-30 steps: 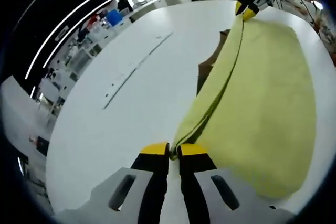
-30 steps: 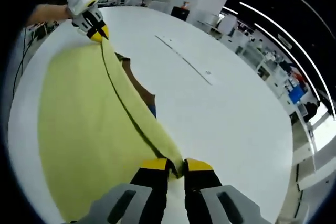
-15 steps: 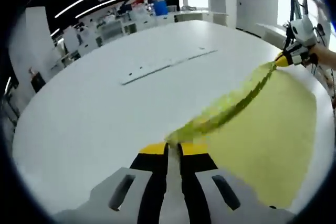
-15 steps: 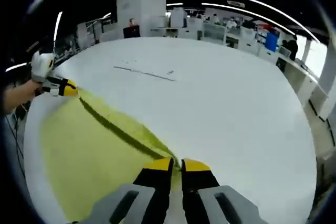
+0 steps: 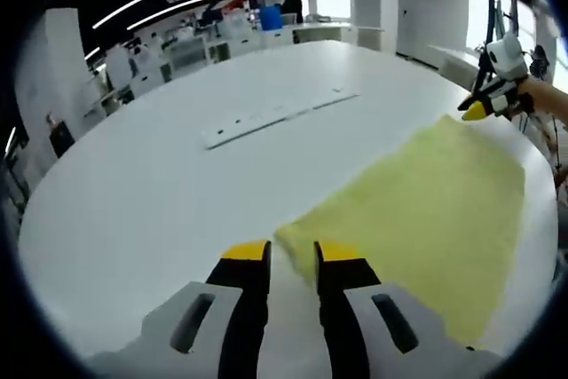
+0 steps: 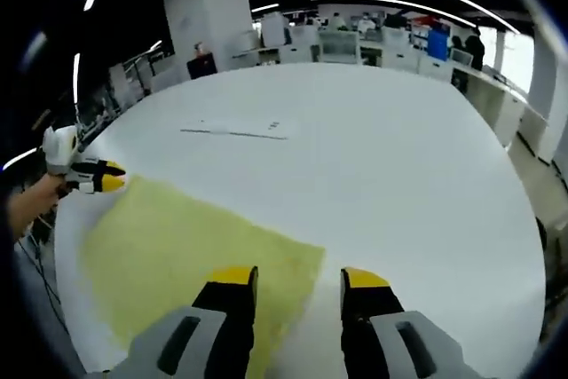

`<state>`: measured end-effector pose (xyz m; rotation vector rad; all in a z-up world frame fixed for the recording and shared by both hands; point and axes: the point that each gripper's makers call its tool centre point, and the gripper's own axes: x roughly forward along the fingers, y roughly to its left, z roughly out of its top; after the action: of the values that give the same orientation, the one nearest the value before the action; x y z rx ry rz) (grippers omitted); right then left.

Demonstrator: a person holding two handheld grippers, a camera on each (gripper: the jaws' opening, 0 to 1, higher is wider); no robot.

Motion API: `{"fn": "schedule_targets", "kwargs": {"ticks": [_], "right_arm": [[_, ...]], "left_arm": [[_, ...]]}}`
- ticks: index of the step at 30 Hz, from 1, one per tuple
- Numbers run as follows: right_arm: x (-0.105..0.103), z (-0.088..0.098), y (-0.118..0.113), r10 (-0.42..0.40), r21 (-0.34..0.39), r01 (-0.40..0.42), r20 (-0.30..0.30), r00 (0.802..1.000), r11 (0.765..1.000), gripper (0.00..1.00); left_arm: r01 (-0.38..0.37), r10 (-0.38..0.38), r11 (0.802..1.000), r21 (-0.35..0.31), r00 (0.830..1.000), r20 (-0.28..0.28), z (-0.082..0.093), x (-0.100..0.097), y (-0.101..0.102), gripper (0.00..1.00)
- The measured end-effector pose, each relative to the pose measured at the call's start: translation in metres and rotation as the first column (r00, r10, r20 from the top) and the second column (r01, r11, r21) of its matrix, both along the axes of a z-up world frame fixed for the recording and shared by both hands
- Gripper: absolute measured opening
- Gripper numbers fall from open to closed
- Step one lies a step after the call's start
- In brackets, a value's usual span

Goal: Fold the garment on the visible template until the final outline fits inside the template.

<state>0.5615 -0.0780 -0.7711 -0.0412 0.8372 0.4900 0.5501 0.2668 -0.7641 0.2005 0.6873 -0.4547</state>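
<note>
A yellow garment point(image 5: 426, 219) lies flat and folded on the white table point(image 5: 160, 193). In the left gripper view my left gripper point(image 5: 291, 252) is open, and the near corner of the cloth lies loose between its jaws. The right gripper point(image 5: 475, 111), held in a hand, hovers at the garment's far corner. In the right gripper view my right gripper point(image 6: 298, 280) stands wide open over the near edge of the garment point(image 6: 186, 246). The left gripper point(image 6: 105, 182) sits just off the cloth's far left corner.
A long pale strip point(image 5: 275, 113) lies on the table beyond the garment, also visible as a strip point(image 6: 235, 130) in the right gripper view. Bare table point(image 6: 399, 175) stretches away to the right. Desks, shelves and people stand in the room behind.
Both grippers carried the lifted edge of the garment across, laid it down flat and opened, letting go of the cloth. The brown patch seen beside the cloth earlier is now covered.
</note>
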Motion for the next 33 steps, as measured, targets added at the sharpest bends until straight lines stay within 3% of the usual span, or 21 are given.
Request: {"fn": "schedule_targets", "kwargs": {"ticks": [5,10,12,22,33], "right_arm": [[-0.019,0.01,0.006,0.042,0.011,-0.042,-0.02,0.999,0.999,0.49],[-0.037,0.018,0.012,0.081,0.023,-0.081,-0.023,0.996,0.996,0.53],[-0.047,0.021,0.016,0.131,0.028,-0.13,-0.013,0.991,0.991,0.52],[-0.092,0.027,0.016,0.185,0.032,-0.184,-0.021,0.982,0.982,0.53],[-0.135,0.022,0.013,0.209,0.032,-0.208,-0.038,0.977,0.978,0.53]], "left_arm": [[0.01,-0.01,0.998,-0.057,1.0,-0.009,0.009,-0.018,-0.005,0.32],[0.028,-0.03,0.992,-0.123,0.999,-0.017,0.015,-0.038,-0.012,0.4],[0.031,-0.035,0.99,-0.14,0.999,-0.026,0.016,-0.046,-0.014,0.41],[0.063,-0.07,0.987,-0.151,0.997,-0.039,0.014,-0.084,-0.013,0.49],[0.079,-0.09,0.98,-0.185,0.995,-0.05,0.014,-0.122,-0.016,0.51]]}}
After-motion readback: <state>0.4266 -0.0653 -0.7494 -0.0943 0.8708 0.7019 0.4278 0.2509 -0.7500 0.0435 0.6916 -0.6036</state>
